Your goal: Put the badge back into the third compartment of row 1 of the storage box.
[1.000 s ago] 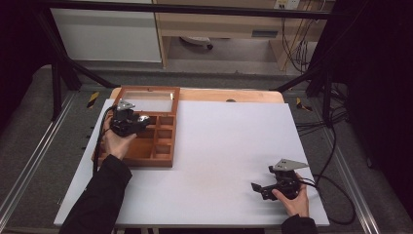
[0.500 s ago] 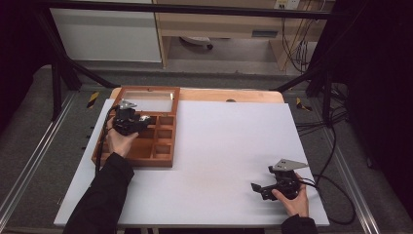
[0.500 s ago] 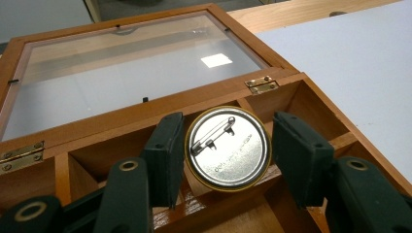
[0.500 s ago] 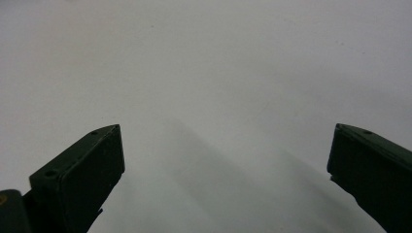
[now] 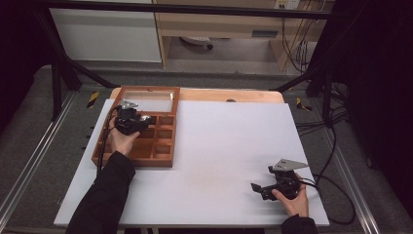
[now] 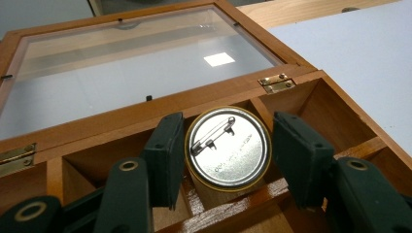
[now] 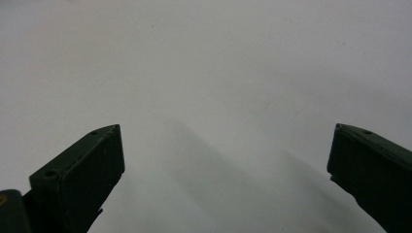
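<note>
High view first: my left gripper (image 5: 141, 121) sits over the upper compartments of the wooden compartment box (image 5: 158, 157), which lies at the left of the white bench (image 5: 219, 146). The box's glass lid (image 5: 148, 97) is swung open and lies flat beyond the box. My right gripper (image 5: 260, 189) rests low near the bench's right front corner, well apart from the box, with a hand (image 5: 292, 200) behind it.

Left gripper view: I see a round pin badge (image 6: 228, 148) between my fingers (image 6: 163, 160), its metal back with the safety pin facing the camera. The left finger touches the badge's rim; a narrow gap shows between the rim and the right finger, so I cannot tell whether the badge is really pinched. The badge is over the dividers of the back row, just in front of the hinged edge; a brass hinge (image 6: 276, 82) shows to its upper right, and the glass lid (image 6: 136, 73) beyond.

Right gripper view: my fingers (image 7: 82, 179) are spread wide with only bare white bench (image 7: 218, 73) between them.
</note>
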The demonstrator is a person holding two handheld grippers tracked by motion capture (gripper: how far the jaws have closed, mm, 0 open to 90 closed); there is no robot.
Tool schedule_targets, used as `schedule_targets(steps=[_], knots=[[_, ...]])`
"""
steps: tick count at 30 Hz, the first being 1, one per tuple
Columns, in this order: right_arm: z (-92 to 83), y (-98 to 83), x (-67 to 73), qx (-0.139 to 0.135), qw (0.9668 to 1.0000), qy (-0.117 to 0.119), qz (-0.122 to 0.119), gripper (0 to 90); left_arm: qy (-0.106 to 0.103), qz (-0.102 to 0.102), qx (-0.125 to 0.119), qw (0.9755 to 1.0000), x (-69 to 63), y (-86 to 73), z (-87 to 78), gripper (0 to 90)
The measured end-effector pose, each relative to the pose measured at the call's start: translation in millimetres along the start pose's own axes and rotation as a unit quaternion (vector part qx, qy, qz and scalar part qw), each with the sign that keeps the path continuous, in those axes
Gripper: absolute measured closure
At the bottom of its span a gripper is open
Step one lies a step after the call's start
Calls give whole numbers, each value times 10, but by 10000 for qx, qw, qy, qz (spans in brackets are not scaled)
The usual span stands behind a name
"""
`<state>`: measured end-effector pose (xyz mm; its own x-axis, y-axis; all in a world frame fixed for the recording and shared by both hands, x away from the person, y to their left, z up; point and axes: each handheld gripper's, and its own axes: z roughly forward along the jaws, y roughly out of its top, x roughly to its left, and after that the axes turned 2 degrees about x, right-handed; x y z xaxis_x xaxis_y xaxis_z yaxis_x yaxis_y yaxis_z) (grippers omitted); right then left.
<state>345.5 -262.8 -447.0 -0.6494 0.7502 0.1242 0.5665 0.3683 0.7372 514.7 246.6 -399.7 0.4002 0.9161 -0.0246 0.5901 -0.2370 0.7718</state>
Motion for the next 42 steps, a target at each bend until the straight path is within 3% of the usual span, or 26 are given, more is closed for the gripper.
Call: schedule_targets(steps=[26,34,42], knots=[[-5,-1,-5,-26,10000,-11,-43,7,-36,78,219,9997,-63,-2,176,458],[-2,-1,-4,-17,10000,-2,-27,7,-29,97,254,9996,-71,4,165,447],[-3,-1,-4,-22,10000,2,-32,8,-86,85,240,9996,-42,29,29,384]])
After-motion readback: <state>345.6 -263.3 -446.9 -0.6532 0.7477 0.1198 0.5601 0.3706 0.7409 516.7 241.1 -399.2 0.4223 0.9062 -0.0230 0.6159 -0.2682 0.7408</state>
